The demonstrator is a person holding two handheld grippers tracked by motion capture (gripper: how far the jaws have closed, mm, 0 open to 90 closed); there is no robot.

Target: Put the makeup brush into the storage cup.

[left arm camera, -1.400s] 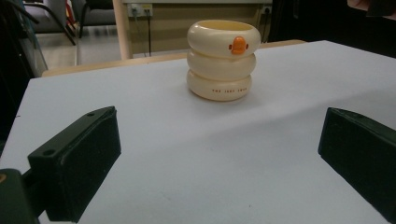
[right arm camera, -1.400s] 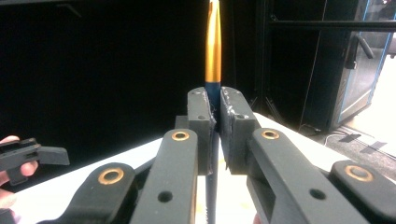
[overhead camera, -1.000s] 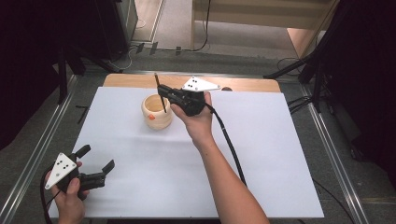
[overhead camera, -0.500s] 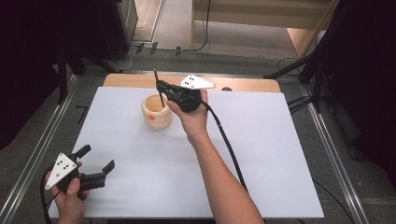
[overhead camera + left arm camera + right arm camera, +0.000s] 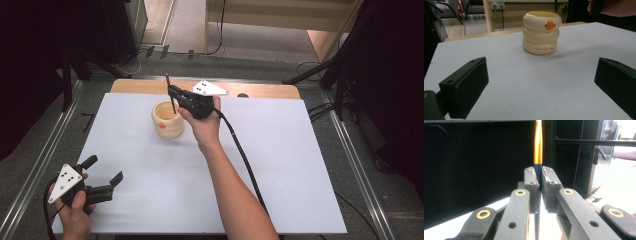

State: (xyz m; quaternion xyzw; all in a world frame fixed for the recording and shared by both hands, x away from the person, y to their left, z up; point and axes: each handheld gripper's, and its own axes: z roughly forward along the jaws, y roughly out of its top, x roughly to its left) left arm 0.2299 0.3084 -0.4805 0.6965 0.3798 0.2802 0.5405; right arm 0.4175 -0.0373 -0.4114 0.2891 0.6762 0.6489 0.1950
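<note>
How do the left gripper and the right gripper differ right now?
The left gripper has its jaws wide open with nothing between them; the right gripper is shut on a thin pencil. The left rests low near the table's front edge; the right hangs over the cream holder. Both are black, hand-held and carry a grey plate.

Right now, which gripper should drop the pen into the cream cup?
Right. The right gripper already clamps the pen upright over the cream cup. The left gripper sits open, apart from the cup, at the near table edge.
</note>
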